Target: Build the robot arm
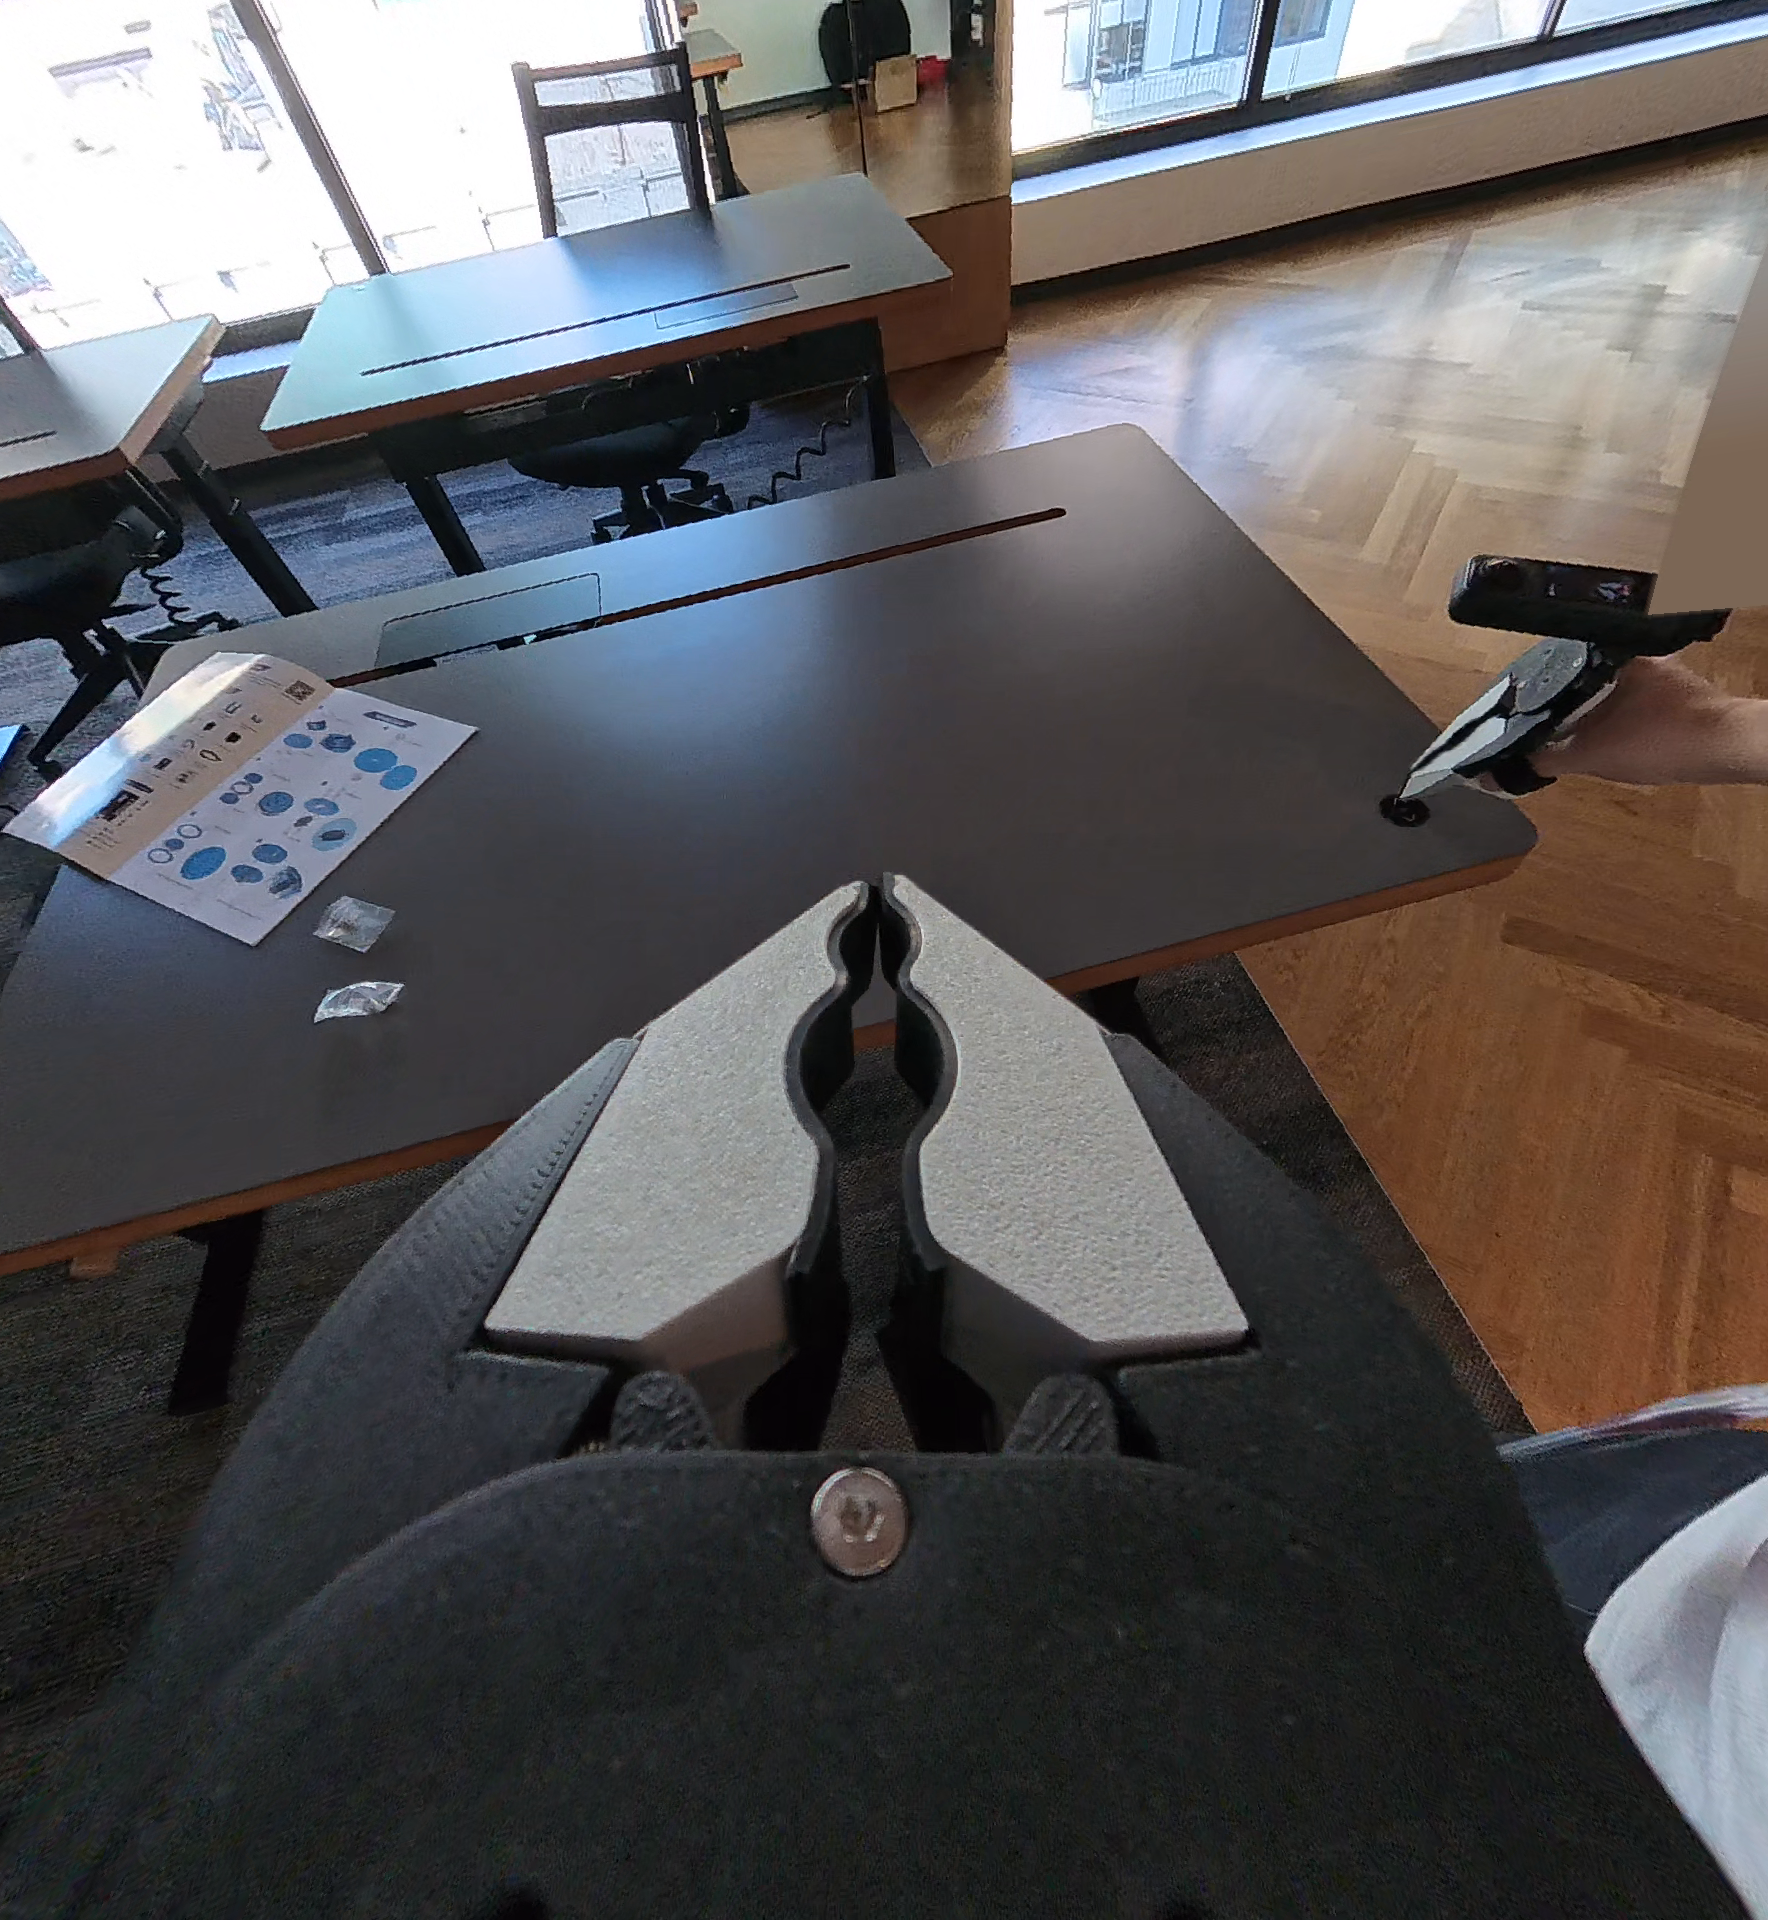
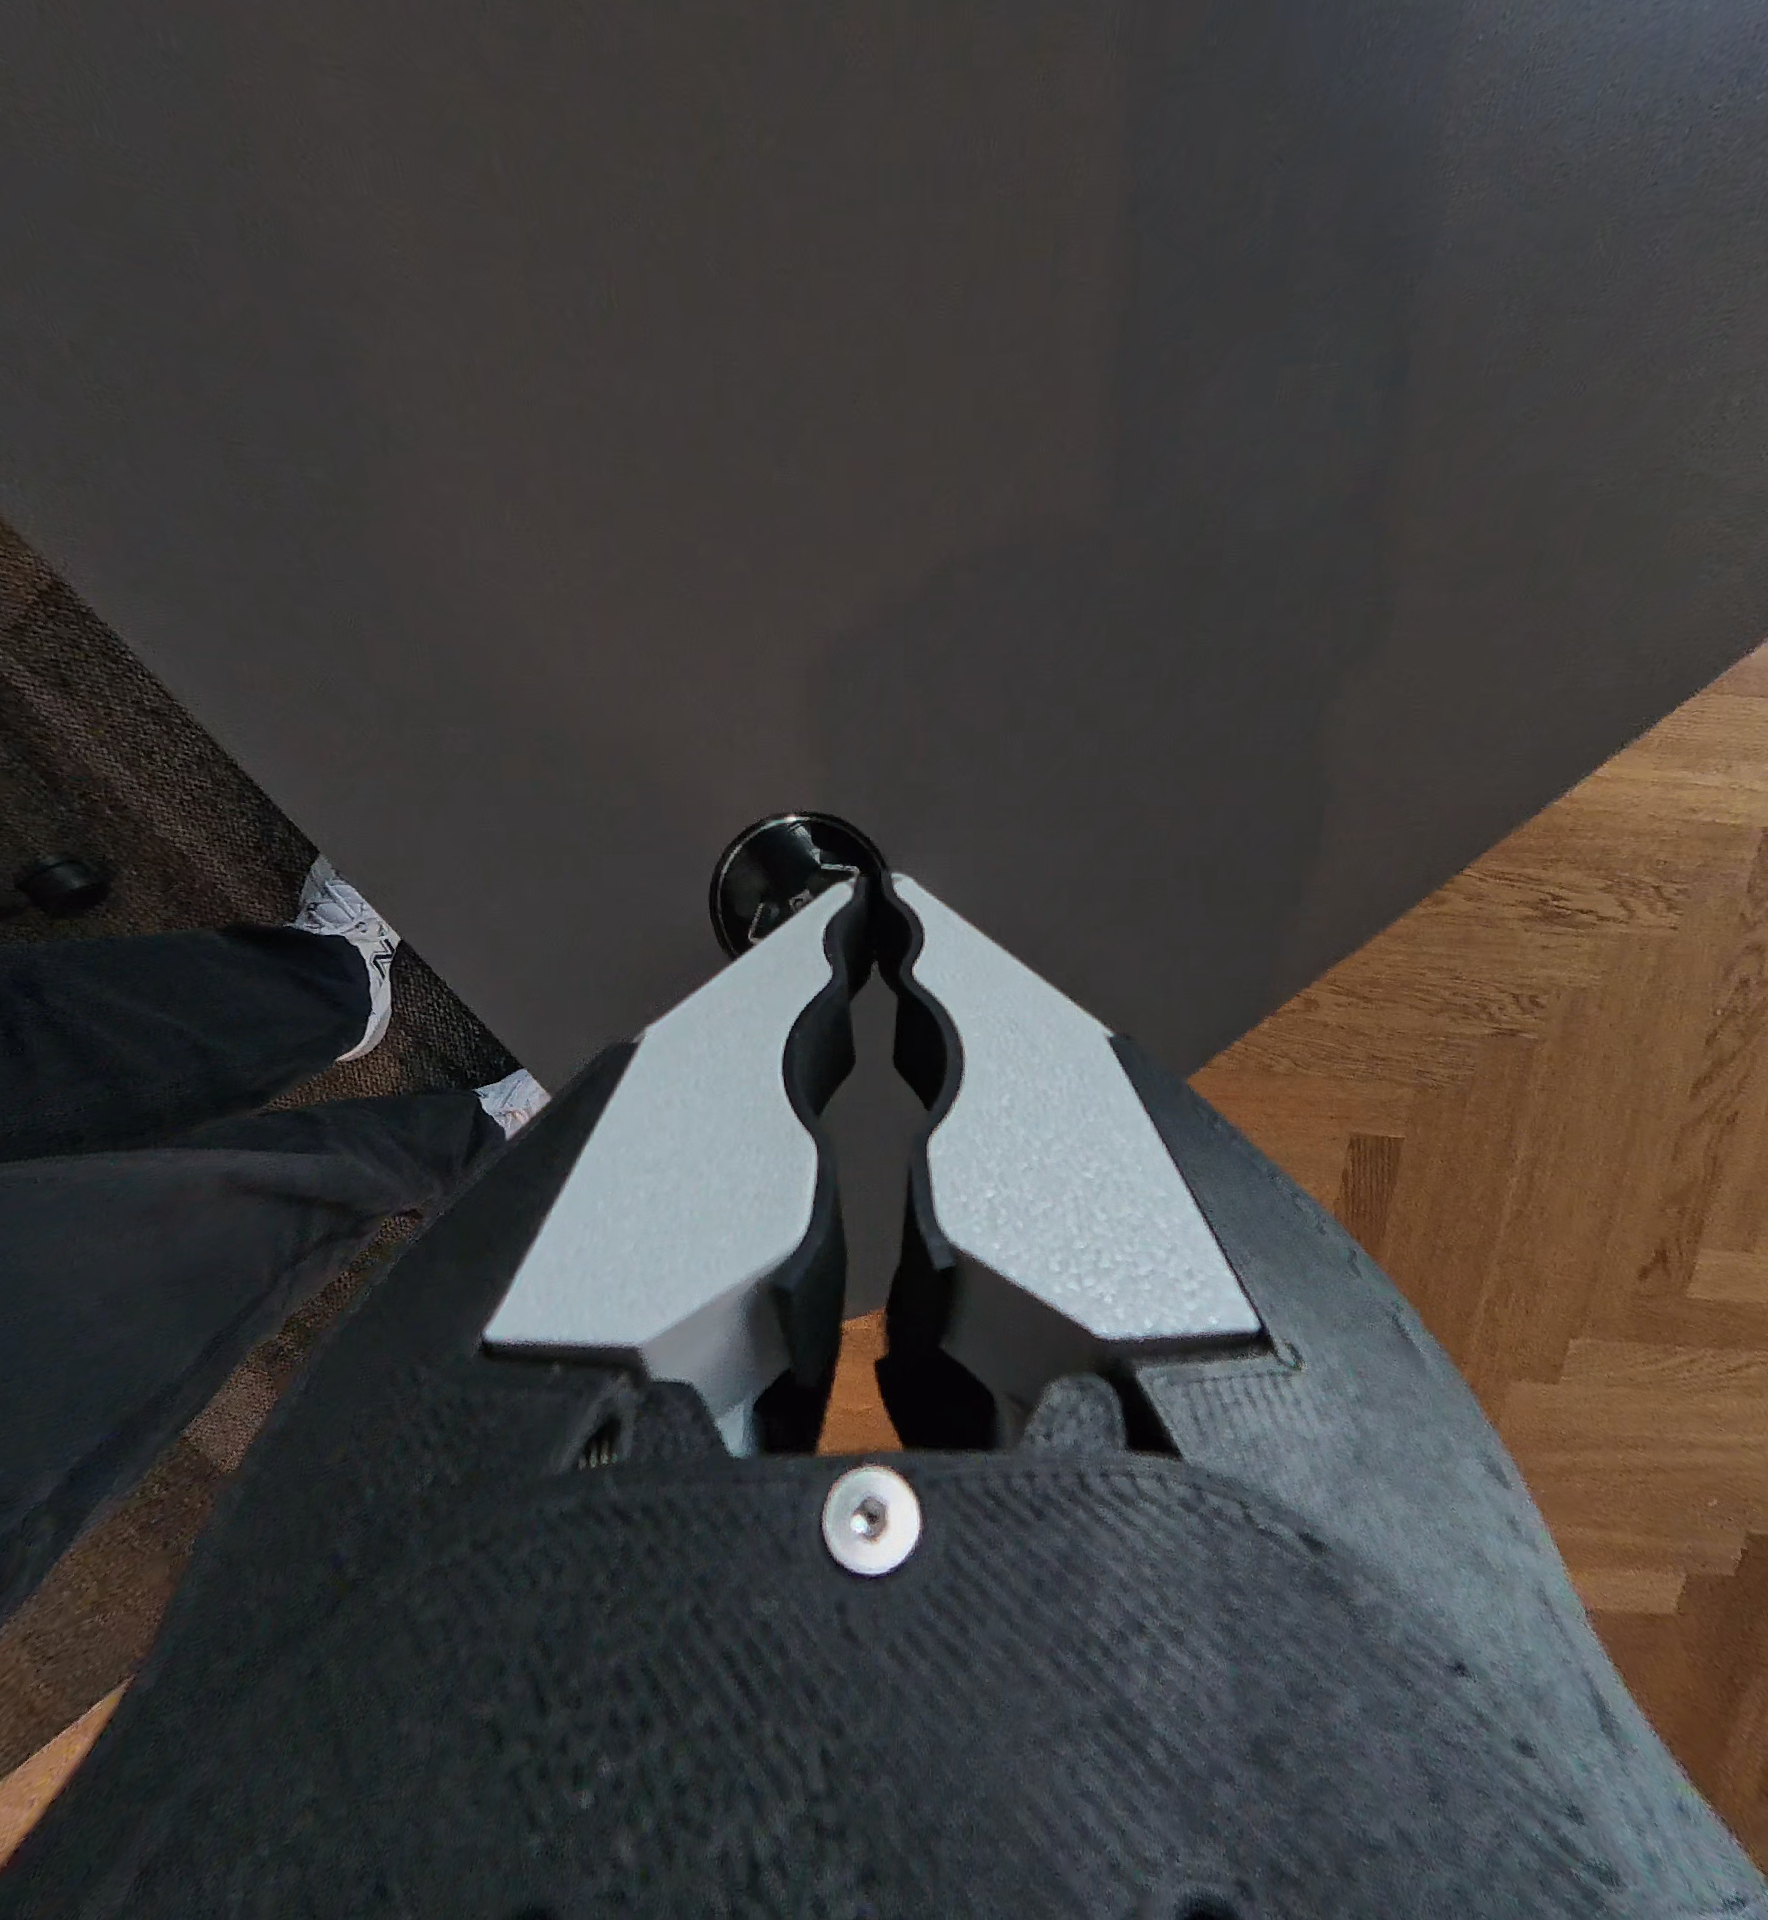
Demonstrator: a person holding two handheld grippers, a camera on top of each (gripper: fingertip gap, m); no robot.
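Note:
My left gripper (image 1: 878, 888) is shut and empty, held above the near edge of a dark desk (image 1: 859, 707). My right gripper (image 1: 1420, 795) is at the desk's right front corner, held in a person's hand. In the right wrist view its jaws are closed (image 2: 875, 883), with the tips on the right rim of a small black round part (image 2: 755, 894) that lies flat on the desk (image 2: 859, 416). The part also shows in the left wrist view (image 1: 1405, 812). Its right side is hidden behind the fingertips.
A printed leaflet (image 1: 246, 790) and two small clear bags (image 1: 353, 923) (image 1: 358, 1000) lie at the desk's left. More desks (image 1: 599, 301) and office chairs stand behind. Wood floor (image 2: 1482, 1039) is to the right. The person's legs (image 2: 132, 1091) stand on carpet at the left. Left tips to right tips: about 65 cm.

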